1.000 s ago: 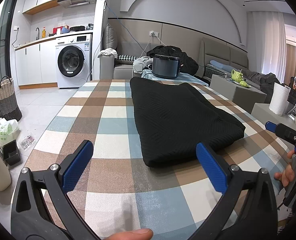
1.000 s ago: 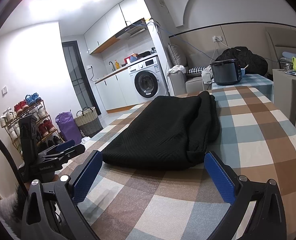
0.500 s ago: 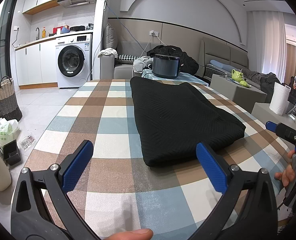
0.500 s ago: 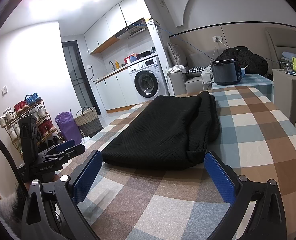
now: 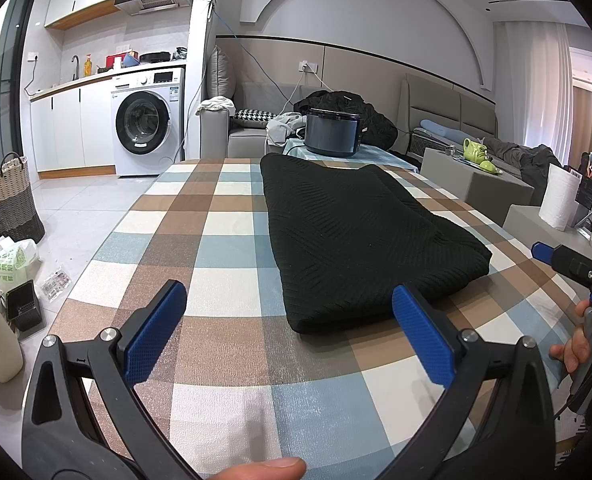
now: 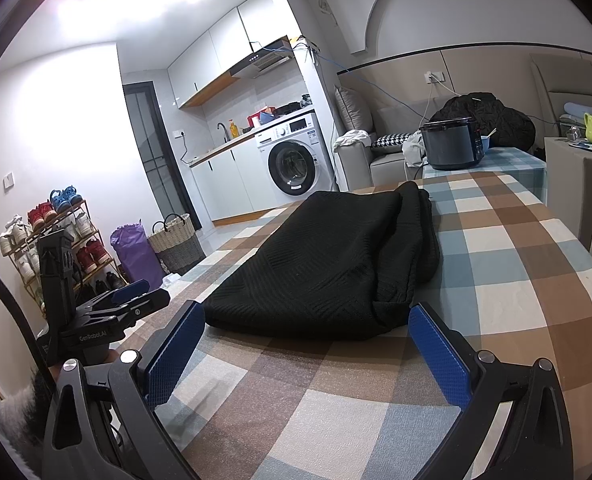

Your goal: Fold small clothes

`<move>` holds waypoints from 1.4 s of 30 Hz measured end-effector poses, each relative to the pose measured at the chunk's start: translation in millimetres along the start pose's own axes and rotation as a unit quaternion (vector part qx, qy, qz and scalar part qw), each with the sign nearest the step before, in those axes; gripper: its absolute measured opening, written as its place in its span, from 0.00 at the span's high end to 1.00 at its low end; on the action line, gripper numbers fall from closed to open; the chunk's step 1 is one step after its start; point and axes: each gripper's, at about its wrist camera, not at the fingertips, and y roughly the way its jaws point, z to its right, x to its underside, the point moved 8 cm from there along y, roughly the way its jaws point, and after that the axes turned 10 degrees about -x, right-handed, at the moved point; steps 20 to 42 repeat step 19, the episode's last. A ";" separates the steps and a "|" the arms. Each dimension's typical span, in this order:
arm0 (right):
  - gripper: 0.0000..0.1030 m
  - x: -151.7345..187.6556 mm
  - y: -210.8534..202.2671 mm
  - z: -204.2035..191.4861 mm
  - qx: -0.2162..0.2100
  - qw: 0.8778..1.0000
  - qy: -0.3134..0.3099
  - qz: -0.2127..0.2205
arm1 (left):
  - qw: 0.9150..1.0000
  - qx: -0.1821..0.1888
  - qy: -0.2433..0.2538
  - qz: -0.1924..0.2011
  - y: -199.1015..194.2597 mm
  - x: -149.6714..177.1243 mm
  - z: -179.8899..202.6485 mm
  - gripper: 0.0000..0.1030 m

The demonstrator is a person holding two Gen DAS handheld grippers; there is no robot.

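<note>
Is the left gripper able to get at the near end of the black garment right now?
Probably yes. The left gripper is open, the black garment lies just ahead on the checked tablecloth, and nothing sits between them.

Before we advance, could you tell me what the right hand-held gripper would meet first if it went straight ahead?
Probably the near folded edge of the black knit garment; the open right hand-held gripper points straight at it.
</note>
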 end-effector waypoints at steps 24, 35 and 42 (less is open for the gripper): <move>0.00 0.0 -0.2 -1.2 0.000 1.000 0.000 -0.001 | 1.000 0.000 0.001 -0.001 1.2 0.9 -0.3 0.01; 0.00 0.0 -0.2 -1.2 0.000 1.000 0.000 -0.001 | 1.000 0.000 0.001 -0.001 1.2 0.9 -0.3 0.01; 0.00 0.0 -0.2 -1.2 0.000 1.000 0.000 -0.001 | 1.000 0.000 0.001 -0.001 1.2 0.9 -0.3 0.01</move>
